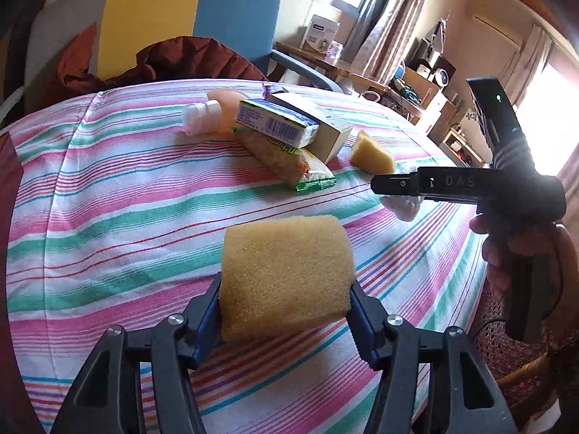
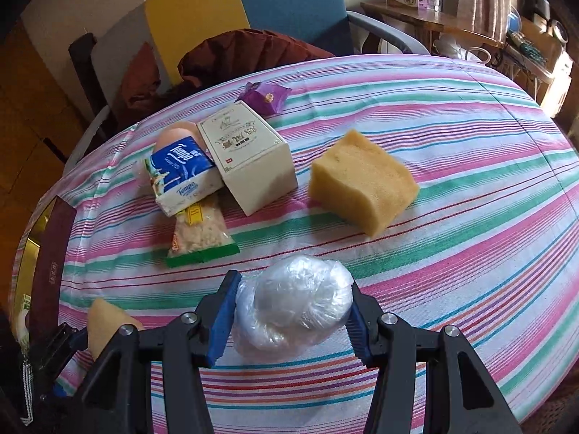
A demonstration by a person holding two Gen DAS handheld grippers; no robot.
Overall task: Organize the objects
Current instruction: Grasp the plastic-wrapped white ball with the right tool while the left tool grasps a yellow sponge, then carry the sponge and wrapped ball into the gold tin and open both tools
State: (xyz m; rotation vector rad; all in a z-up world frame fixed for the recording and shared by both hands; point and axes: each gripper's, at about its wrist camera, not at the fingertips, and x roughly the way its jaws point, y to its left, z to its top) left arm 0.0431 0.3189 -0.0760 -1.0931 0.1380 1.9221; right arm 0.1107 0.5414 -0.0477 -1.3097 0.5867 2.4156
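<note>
Left gripper point(image 1: 286, 303) clamped a sponge point(image 1: 286, 275), right gripper point(image 2: 289, 320) squeezed a plastic wad point(image 2: 293, 303); the pile point(image 2: 220, 166) looked half-built.

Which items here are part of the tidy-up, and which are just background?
In play:
- sponge held in left gripper
- plastic-wrapped bundle held in right gripper
- second sponge
- cream box
- tissue pack
- snack packet
- purple sachet
- peach bottle

Background:
- striped tablecloth
- chair
- brown jacket
- cluttered shelves
</note>
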